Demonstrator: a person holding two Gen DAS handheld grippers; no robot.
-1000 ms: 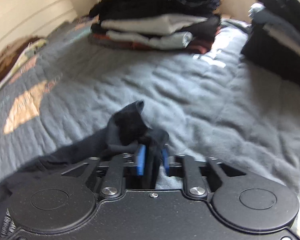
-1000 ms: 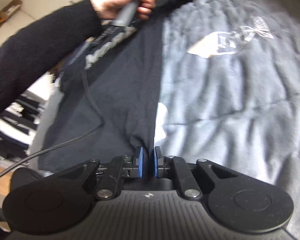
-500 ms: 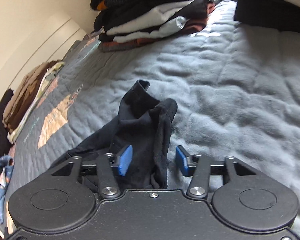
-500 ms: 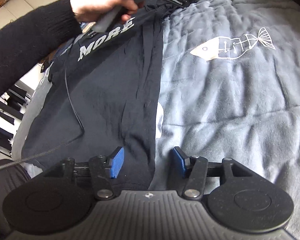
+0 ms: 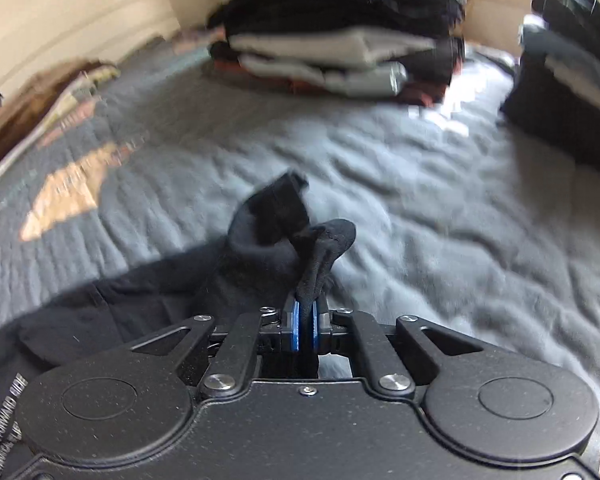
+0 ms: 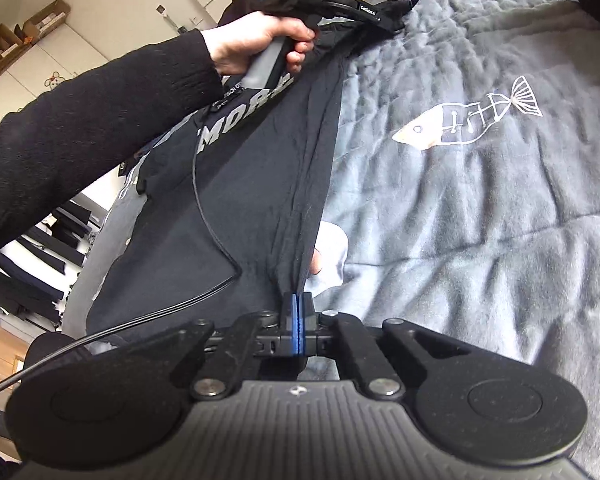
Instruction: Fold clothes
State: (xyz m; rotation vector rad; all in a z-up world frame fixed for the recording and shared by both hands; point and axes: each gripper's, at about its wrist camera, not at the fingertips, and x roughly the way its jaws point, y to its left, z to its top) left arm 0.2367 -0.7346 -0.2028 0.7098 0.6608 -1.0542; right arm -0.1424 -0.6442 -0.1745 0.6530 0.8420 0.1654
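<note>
Left wrist view: left gripper, blue-padded fingers clamped on a bunched fold of the black cotton T-shirt with white lettering. Shirt trails back and to the left over the grey quilted bedspread. Stack of folded clothes at the bed's far end; second dark pile to the right.

Right wrist view: right gripper, fingers pinched together on the T-shirt's edge. Cloth runs taut up to the left gripper, held in the person's hand. White fish motif on the bedspread.

Handling, judged: light, limp, drapes and creases readily; best held at hem and shoulder seams.
</note>
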